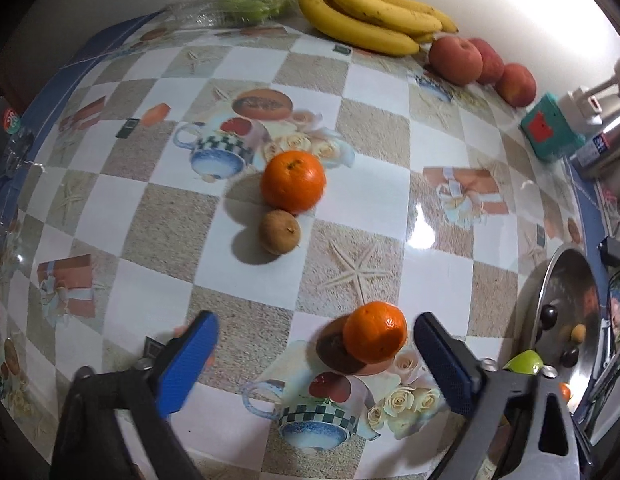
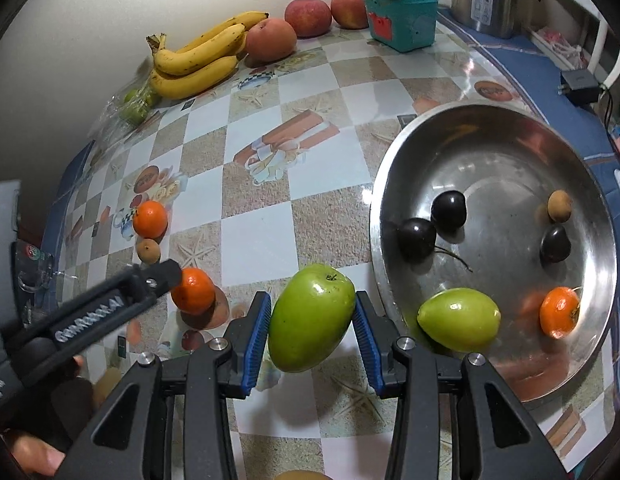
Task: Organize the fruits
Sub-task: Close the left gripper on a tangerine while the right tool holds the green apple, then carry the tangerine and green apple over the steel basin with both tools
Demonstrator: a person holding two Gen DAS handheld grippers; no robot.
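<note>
A: Which fruit is gripped?

B: A glossy green oval fruit [image 2: 311, 322] is pinched between the blue pads of the right gripper [image 2: 311, 326], held above the checkered tablecloth [image 2: 258, 236], just beside the round steel bowl [image 2: 379, 184].

A: Bowl contents?

B: A second green fruit [image 2: 458, 319], a small orange mandarin [image 2: 558, 312], three dark cherries [image 2: 449, 208] and a small brown longan [image 2: 559, 205] are recorded.

A: Left side?

B: The left gripper [image 1: 315, 360] is spread, nothing pinched; an orange tangerine [image 1: 374, 332] on the cloth is seen between its fingers, nearer the right one. Contact cannot be told.
</note>
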